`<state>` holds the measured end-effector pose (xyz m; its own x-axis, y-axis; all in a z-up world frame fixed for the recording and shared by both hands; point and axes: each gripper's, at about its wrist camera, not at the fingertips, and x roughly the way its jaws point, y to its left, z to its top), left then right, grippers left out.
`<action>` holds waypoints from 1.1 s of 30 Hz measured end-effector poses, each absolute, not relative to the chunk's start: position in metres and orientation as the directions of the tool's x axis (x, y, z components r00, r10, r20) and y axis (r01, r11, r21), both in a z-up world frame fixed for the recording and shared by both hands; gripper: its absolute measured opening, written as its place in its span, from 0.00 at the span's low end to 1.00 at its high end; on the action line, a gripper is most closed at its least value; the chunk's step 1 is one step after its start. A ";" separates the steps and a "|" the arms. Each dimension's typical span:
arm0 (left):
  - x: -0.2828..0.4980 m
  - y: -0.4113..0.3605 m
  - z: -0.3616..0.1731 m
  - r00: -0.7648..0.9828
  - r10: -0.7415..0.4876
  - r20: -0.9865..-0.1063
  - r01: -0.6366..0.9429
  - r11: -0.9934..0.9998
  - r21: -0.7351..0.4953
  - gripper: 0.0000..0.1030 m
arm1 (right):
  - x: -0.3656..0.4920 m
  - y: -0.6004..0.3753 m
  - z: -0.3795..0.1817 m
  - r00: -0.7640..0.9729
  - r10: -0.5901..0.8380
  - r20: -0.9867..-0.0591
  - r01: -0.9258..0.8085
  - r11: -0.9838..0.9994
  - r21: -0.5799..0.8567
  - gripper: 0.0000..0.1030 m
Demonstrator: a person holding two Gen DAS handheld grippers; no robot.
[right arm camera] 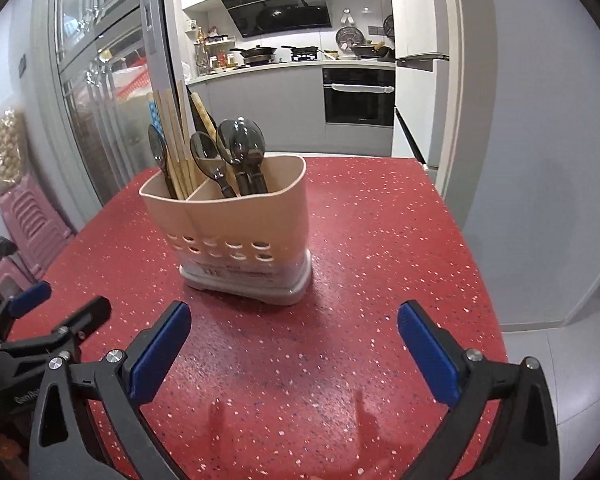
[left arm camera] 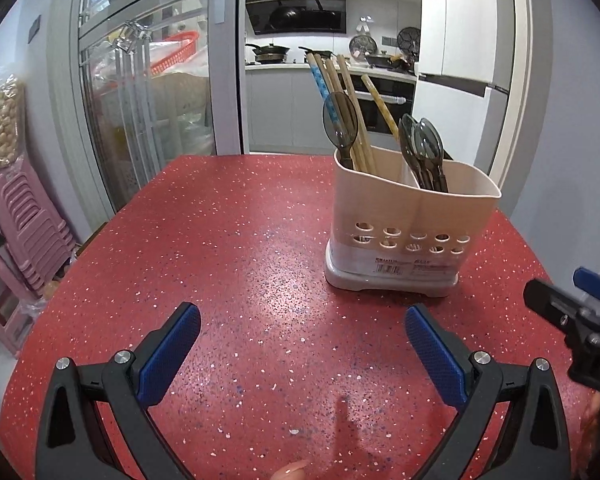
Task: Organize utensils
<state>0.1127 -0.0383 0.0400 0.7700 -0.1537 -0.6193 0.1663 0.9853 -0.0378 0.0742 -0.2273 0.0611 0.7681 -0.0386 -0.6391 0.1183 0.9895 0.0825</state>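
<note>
On the red speckled surface (left arm camera: 228, 240) I see a beige two-compartment plastic caddy (right arm camera: 236, 236) holding wooden chopsticks (left arm camera: 342, 96) and smoky translucent spoons (right arm camera: 242, 148); my left tongs (left arm camera: 302, 332) and right tongs (right arm camera: 294, 328) both gape wide, empty.

The holder's (right arm camera: 236, 220) walls hide the spoon (right arm camera: 204, 152) handles and chopstick (left arm camera: 340, 92) tips; its label print (left arm camera: 396, 268) is unreadable.
</note>
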 end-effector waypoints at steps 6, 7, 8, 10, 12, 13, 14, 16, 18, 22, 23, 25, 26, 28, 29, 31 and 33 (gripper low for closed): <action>0.101 -0.032 0.040 0.806 -0.137 -0.576 0.137 0.990 -0.043 1.00 | 0.061 -0.232 0.058 0.779 -0.065 -0.624 0.156 0.983 0.093 1.00; 0.100 -0.031 0.040 0.808 -0.141 -0.573 0.142 0.989 -0.044 1.00 | 0.058 -0.233 0.057 0.784 -0.078 -0.616 0.164 0.983 0.085 1.00; 0.099 -0.032 0.039 0.811 -0.142 -0.568 0.147 0.988 -0.038 1.00 | 0.057 -0.234 0.056 0.787 -0.084 -0.612 0.168 0.983 0.081 1.00; 0.099 -0.032 0.038 0.816 -0.134 -0.563 0.150 0.989 -0.019 1.00 | 0.054 -0.233 0.054 0.793 -0.101 -0.601 0.179 0.981 0.072 1.00; 0.098 -0.033 0.037 0.822 -0.129 -0.554 0.151 0.989 -0.006 1.00 | 0.051 -0.234 0.052 0.797 -0.108 -0.594 0.187 0.980 0.072 1.00; 0.098 -0.032 0.037 0.825 -0.132 -0.550 0.153 0.988 -0.008 1.00 | 0.050 -0.233 0.050 0.801 -0.110 -0.588 0.188 0.979 0.072 1.00; 0.097 -0.032 0.037 0.826 -0.136 -0.547 0.156 0.988 -0.011 1.00 | 0.050 -0.233 0.050 0.803 -0.112 -0.586 0.188 0.980 0.070 1.00; 0.094 -0.033 0.036 0.830 -0.147 -0.537 0.165 0.986 -0.015 1.00 | 0.046 -0.230 0.050 0.810 -0.123 -0.573 0.188 0.981 0.055 1.00; 0.092 -0.035 0.035 0.832 -0.152 -0.534 0.172 0.985 -0.013 1.00 | 0.044 -0.227 0.050 0.820 -0.128 -0.559 0.182 0.982 0.043 1.00; 0.089 -0.037 0.033 0.832 -0.154 -0.533 0.177 0.984 -0.007 1.00 | 0.040 -0.224 0.050 0.829 -0.126 -0.545 0.175 0.984 0.040 1.00; 0.088 -0.036 0.034 0.833 -0.153 -0.532 0.176 0.984 -0.007 1.00 | 0.038 -0.224 0.050 0.830 -0.125 -0.543 0.176 0.984 0.043 1.00; 0.087 -0.035 0.034 0.835 -0.154 -0.528 0.175 0.984 -0.010 1.00 | 0.036 -0.223 0.050 0.833 -0.125 -0.538 0.177 0.983 0.045 1.00; 0.086 -0.034 0.034 0.836 -0.154 -0.527 0.175 0.985 -0.011 1.00 | 0.036 -0.223 0.050 0.834 -0.125 -0.538 0.176 0.983 0.045 1.00; 0.085 -0.034 0.034 0.837 -0.148 -0.528 0.169 0.986 -0.008 1.00 | 0.035 -0.223 0.050 0.835 -0.125 -0.535 0.175 0.984 0.044 1.00; 0.086 -0.033 0.034 0.836 -0.146 -0.529 0.167 0.986 -0.008 1.00 | 0.036 -0.223 0.050 0.835 -0.124 -0.536 0.175 0.984 0.045 1.00; 0.086 -0.032 0.034 0.834 -0.146 -0.532 0.165 0.986 -0.012 1.00 | 0.036 -0.223 0.050 0.836 -0.120 -0.536 0.173 0.984 0.049 1.00; 0.085 -0.032 0.034 0.833 -0.145 -0.533 0.164 0.986 -0.011 1.00 | 0.036 -0.223 0.050 0.835 -0.117 -0.537 0.171 0.984 0.051 1.00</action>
